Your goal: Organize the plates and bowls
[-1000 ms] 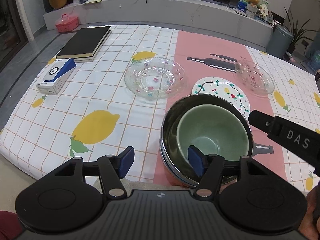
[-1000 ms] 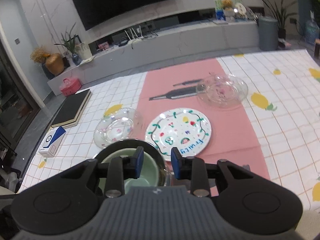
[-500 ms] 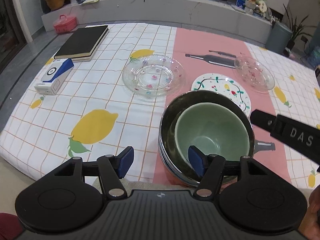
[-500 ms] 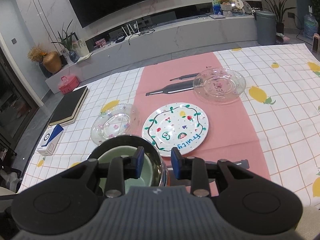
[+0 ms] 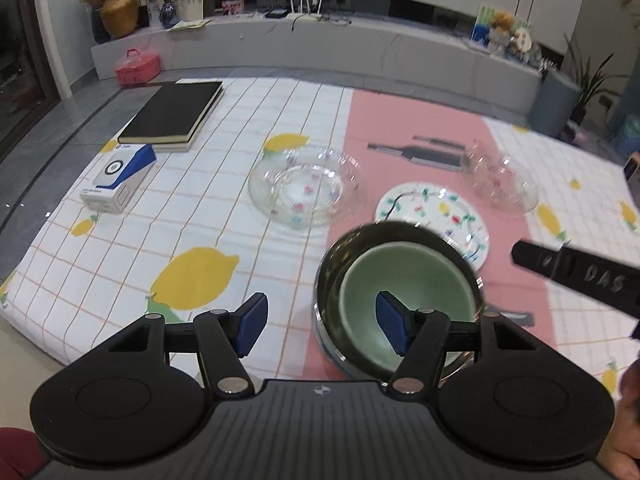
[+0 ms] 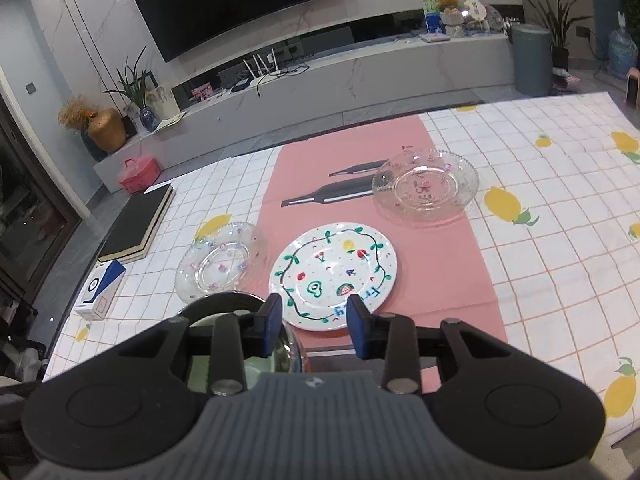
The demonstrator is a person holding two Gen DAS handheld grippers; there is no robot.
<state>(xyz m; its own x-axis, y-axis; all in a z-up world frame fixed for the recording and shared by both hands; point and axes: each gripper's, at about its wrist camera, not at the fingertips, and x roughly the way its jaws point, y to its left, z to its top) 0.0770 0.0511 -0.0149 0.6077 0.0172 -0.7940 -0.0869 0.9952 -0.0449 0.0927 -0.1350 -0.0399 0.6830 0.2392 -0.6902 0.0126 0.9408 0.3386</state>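
A glass plate [image 5: 307,190] lay left of the painted plate [image 6: 334,276], another glass plate [image 6: 425,188] beyond. The green bowl [image 5: 404,296] sat nested in the steel bowl [image 5: 340,256] near the table's front edge. The left gripper [image 5: 320,322] stood released, empty; the right gripper [image 6: 314,330], jaws just widening, gripped nothing.

Glossy steel bowl [image 5: 332,256], clear glass plate [image 5: 306,190]

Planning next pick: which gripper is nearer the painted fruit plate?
Right. The right gripper hangs open at the painted fruit plate's near rim; the left gripper sits farther back, over the green bowl.
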